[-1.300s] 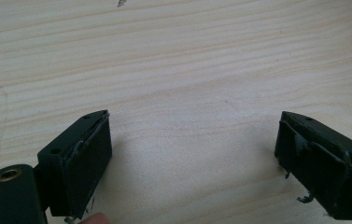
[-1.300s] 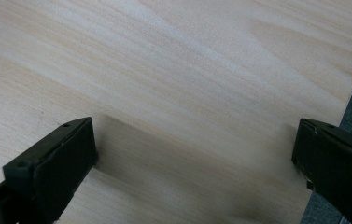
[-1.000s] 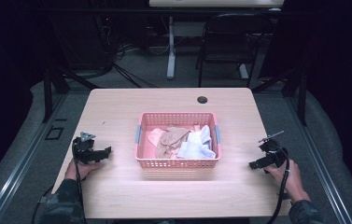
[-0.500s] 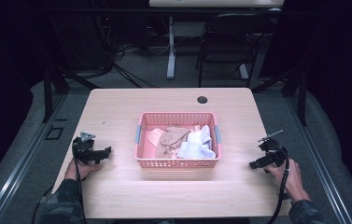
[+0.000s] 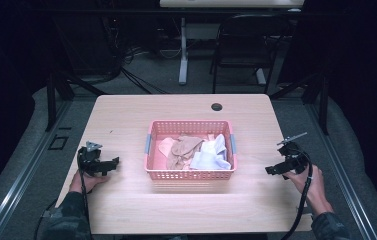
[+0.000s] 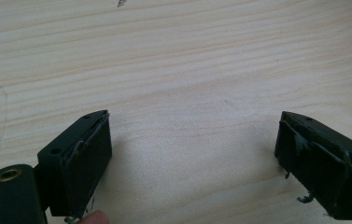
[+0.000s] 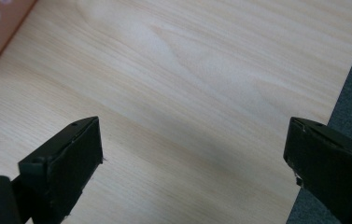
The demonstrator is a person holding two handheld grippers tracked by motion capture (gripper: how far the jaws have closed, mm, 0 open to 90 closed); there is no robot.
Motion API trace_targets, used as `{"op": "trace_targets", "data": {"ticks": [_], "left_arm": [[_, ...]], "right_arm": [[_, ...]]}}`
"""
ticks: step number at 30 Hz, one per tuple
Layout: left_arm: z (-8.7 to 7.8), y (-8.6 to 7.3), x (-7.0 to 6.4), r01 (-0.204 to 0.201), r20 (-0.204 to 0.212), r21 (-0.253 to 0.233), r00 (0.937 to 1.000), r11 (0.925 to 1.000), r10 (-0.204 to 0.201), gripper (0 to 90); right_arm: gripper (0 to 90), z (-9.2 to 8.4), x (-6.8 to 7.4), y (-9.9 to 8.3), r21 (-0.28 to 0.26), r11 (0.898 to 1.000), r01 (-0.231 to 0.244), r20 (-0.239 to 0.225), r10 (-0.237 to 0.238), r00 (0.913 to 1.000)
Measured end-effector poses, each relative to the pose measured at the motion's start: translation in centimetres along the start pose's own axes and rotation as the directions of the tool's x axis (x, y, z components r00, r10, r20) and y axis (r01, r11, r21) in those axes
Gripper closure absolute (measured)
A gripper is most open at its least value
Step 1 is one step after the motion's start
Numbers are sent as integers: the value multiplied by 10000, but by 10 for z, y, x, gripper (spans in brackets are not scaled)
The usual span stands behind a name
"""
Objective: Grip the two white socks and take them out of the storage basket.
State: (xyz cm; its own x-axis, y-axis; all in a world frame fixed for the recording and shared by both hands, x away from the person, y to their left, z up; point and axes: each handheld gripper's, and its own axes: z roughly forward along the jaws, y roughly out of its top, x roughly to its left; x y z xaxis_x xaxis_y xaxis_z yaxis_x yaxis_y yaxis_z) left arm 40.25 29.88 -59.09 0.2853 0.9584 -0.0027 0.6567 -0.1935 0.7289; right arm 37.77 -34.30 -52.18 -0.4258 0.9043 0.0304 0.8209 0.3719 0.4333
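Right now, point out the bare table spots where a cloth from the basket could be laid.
Bare wood lies between the pink basket and the table's far edge, broken by a small black grommet. The near strip in front of the basket is free too. Each side is narrower: the left gripper and right gripper sit there. The basket itself is crowded with cloths.

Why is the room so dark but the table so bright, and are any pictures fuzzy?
High view: light falls on the table and pink basket, the room behind stays dark, and the picture is slightly soft. Left gripper view: the wood grain is sharp, the near left gripper blurry. Right gripper view: soft shadows beside the right gripper.
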Motion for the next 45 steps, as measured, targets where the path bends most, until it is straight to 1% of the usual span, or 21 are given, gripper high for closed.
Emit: {"op": "trace_targets", "data": {"ticks": [5, 9, 12, 13, 18, 19, 21, 23, 24, 26, 27, 28, 30, 31, 32, 33, 36, 42, 43, 44, 45], "left_arm": [[0, 0, 0, -11, -1, -11, 10000, 10000, 11, 107], [0, 0, 0, -12, -2, -13, 10000, 10000, 12, 107], [0, 0, 0, 0, -1, -2, 10000, 10000, 0, 107], [0, 0, 0, -10, -1, -8, 10000, 10000, 10, 107], [0, 0, 0, -2, -2, 0, 10000, 10000, 2, 107], [0, 0, 0, -6, -1, -12, 10000, 10000, 6, 107], [0, 0, 0, 2, -2, -3, 10000, 10000, -2, 107], [0, 0, 0, -17, 0, -16, 10000, 10000, 17, 107], [0, 0, 0, -17, 0, -16, 10000, 10000, 17, 107], [0, 0, 0, 2, -1, -1, 10000, 10000, -2, 107], [0, 0, 0, -8, -1, -11, 10000, 10000, 8, 107], [0, 0, 0, -2, -1, 2, 10000, 10000, 2, 107], [0, 0, 0, 2, -3, -3, 10000, 10000, -2, 107], [0, 0, 0, -2, -2, 0, 10000, 10000, 2, 107], [0, 0, 0, -2, -2, 0, 10000, 10000, 2, 107], [0, 0, 0, -2, -2, -2, 10000, 10000, 2, 107], [0, 0, 0, 0, -1, 0, 10000, 10000, 0, 107], [0, 0, 0, 0, 1, 0, 10000, 10000, 0, 107], [0, 0, 0, 2, -2, 0, 10000, 10000, -2, 107], [0, 0, 0, -7, -2, -11, 10000, 10000, 7, 107], [0, 0, 0, 0, 0, 1, 10000, 10000, 0, 107]], "right_arm": [[52, -13, 10, 8, -251, 9989, 392, 36, -391, 9992], [52, -25, 17, 14, -615, 9963, 606, -131, -615, 9980], [38, -32, 21, 17, -846, 9942, 665, -215, -686, 9974], [34, -34, 23, 18, -951, 9936, 606, -362, -643, 9973], [12, -41, 30, 23, -1095, 9906, 819, -360, -863, 9956], [2, -45, 34, 26, -1125, 9888, 977, -365, -1023, 9941], [0, -47, 37, 28, -1163, 9876, 1059, -387, -1111, 9931], [0, -52, 46, 33, -1306, 9829, 1296, -411, -1359, 9899], [0, -52, 46, 33, -1306, 9829, 1296, -411, -1359, 9899], [0, -56, 55, 37, -1412, 9774, 1571, -497, -1655, 9850], [0, -56, 55, 37, -1412, 9774, 1571, -497, -1655, 9850], [0, -59, 62, 41, -1439, 9735, 1776, -549, -1871, 9808], [0, -60, 65, 42, -1502, 9718, 1817, -592, -1923, 9796], [0, -62, 72, 47, -1517, 9692, 1937, -676, -2057, 9763], [0, -62, 72, 47, -1517, 9692, 1937, -676, -2057, 9763], [12, -65, 76, 54, -1298, 9669, 2197, -884, -2319, 9687], [14, -67, 81, 59, -1385, 9631, 2309, -951, -2450, 9648], [16, -67, 100, 72, -1366, 9536, 2684, -1300, -2859, 9494], [91, -66, 105, 76, -1302, 9531, 2732, -1321, -2898, 9479], [91, -66, 105, 76, -1302, 9531, 2732, -1321, -2898, 9479], [115, -65, 110, 80, -1225, 9509, 2841, -1477, -3006, 9422]]}}
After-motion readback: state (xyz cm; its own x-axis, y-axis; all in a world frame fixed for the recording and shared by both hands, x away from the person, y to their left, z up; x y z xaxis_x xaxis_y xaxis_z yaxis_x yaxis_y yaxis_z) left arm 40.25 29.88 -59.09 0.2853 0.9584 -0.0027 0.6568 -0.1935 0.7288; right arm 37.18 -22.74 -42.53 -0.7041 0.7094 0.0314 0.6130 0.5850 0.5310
